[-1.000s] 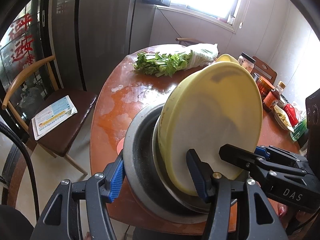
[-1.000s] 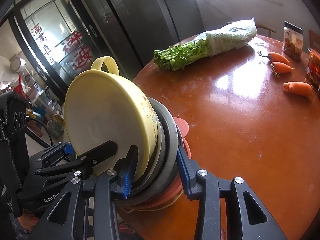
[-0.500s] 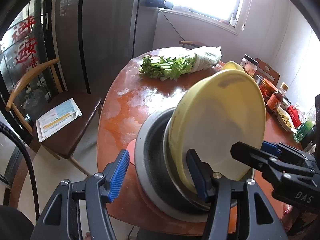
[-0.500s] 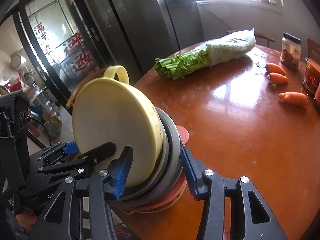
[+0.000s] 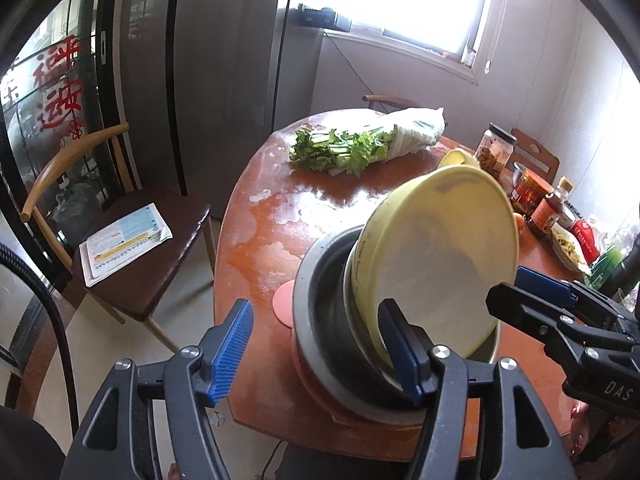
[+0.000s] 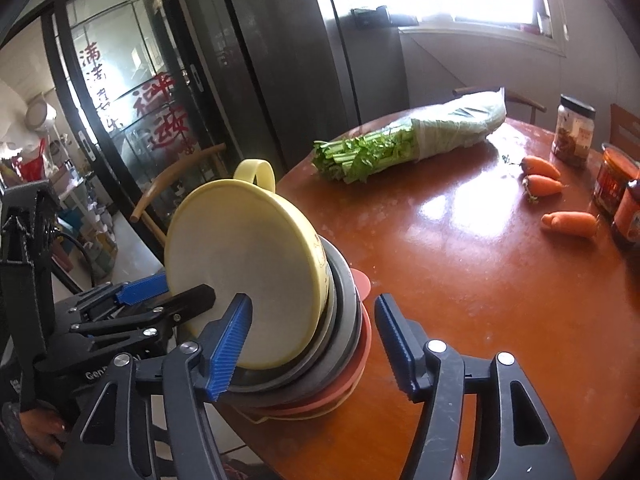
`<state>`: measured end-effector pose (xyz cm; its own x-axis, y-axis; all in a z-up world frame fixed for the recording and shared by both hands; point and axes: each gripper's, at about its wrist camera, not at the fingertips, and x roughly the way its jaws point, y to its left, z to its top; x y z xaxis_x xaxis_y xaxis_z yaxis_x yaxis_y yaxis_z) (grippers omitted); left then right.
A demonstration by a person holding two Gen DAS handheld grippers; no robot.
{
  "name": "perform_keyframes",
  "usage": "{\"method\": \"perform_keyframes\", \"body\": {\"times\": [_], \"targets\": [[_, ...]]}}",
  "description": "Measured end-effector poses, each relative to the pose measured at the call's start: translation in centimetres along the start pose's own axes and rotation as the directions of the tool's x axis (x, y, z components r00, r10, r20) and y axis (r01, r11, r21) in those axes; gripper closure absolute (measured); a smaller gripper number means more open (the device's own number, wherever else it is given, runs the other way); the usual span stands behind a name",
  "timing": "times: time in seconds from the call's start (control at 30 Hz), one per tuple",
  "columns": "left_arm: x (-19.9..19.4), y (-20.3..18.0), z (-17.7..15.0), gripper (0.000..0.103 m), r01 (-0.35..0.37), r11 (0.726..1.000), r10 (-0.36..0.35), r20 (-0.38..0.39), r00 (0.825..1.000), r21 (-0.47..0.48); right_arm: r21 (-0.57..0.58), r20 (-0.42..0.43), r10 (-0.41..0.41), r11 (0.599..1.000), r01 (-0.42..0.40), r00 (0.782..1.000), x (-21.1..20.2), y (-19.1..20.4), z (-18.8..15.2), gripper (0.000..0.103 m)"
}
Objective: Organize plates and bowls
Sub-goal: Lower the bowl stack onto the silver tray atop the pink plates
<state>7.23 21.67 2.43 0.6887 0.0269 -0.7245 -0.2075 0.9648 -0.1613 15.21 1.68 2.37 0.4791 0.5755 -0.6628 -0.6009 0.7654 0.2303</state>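
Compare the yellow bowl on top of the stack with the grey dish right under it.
The yellow bowl is pale yellow with a loop handle and a small printed figure on its side; the grey dish is plain dark grey, with no handle in view. The yellow bowl is the topmost piece, the grey dish carries it and rests on salmon-coloured plates. Both are round, nested in one stack at the table edge.
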Motion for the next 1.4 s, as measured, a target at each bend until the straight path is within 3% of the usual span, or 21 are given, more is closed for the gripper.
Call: {"method": "perform_keyframes", "body": {"times": [0.3, 0.5, 0.67, 0.83, 0.97, 1.1, 1.33, 1.4], "targets": [[-2.7, 3.0, -0.9, 0.023, 0.051, 0.997, -0.047, 0.068, 0.997, -0.056, -0.031, 0.017, -0.001, 1.000, 0.001, 1.000, -1.2, -0.4, -1.9, 0.026], [-0.6, 6.7, -1.1, 0.023, 0.097, 0.982, -0.098, 0.003, 0.995, -0.159, 0.018, -0.017, 0.037, 0.999, -0.037, 0.999, -0.4, -1.3, -3.1, 0.026], [1.6, 8.4, -0.7, 0.023, 0.205, 0.948, -0.218, -0.029, 0.975, -0.245, 0.044, -0.027, 0.084, 0.996, -0.082, 0.996, 0.0, -1.0, -3.6, 0.025], [3.0, 7.2, 0.1, 0.023, 0.213, 0.958, -0.229, -0.064, 0.971, -0.190, 0.077, -0.051, 0.072, 0.995, -0.067, 0.996, 1.1, -0.9, -3.1, 0.025], [4.1, 6.0, 0.5, 0.023, 0.160, 0.980, -0.173, -0.097, 0.980, -0.121, 0.125, -0.088, 0.096, 0.989, -0.085, 0.992, 2.4, -1.3, -3.1, 0.025], [5.0, 5.7, 0.6, 0.023, 0.164, 0.982, -0.173, -0.105, 0.979, -0.090, 0.138, -0.096, 0.114, 0.985, -0.100, 0.989, 3.1, -1.5, -3.0, 0.024], [6.2, 5.7, 0.3, 0.031, 0.251, 0.963, -0.262, -0.126, 0.957, -0.095, 0.132, -0.105, 0.123, 0.985, -0.109, 0.987, 4.2, -1.9, -2.6, 0.024], [6.1, 5.2, 0.2, 0.034, 0.250, 0.965, -0.257, -0.119, 0.959, -0.075, 0.125, -0.104, 0.126, 0.986, -0.113, 0.987, 4.2, -2.0, -2.6, 0.023]]}}
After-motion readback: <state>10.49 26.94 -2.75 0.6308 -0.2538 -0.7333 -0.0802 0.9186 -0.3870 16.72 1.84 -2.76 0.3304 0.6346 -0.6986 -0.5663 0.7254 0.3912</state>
